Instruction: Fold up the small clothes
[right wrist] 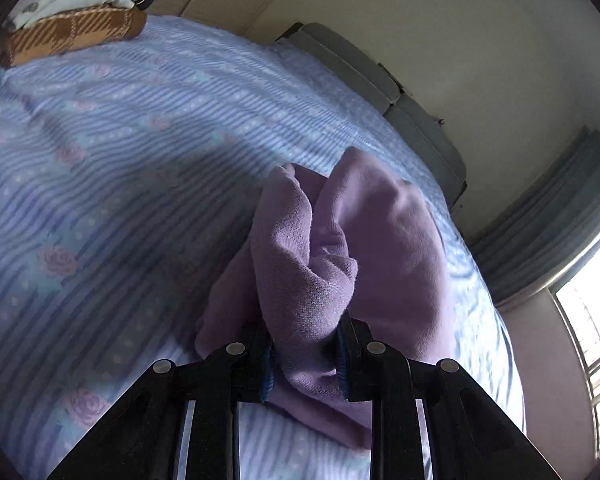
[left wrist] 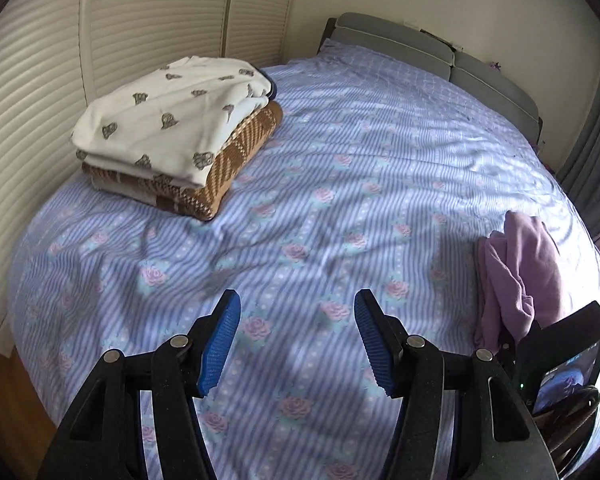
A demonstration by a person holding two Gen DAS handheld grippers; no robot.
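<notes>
Floral bedsheet [left wrist: 300, 184], folded stack [left wrist: 172, 132] far left, left gripper [left wrist: 296, 344] spread empty, right gripper [right wrist: 304, 356] clamping purple garment [right wrist: 340, 248]

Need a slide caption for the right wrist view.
Right claw shut on bunched purple garment above floral bedsheet.

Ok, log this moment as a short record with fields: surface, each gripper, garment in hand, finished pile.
surface: bed with a blue striped rose-print sheet
left gripper: open, fingers apart above the sheet, holding nothing
right gripper: shut on the purple garment, which is bunched up between its fingers
purple garment state: crumpled, not yet folded, at the bed's right side
folded pile: white printed garment on top of a brown patterned one, at the far left of the bed
</notes>
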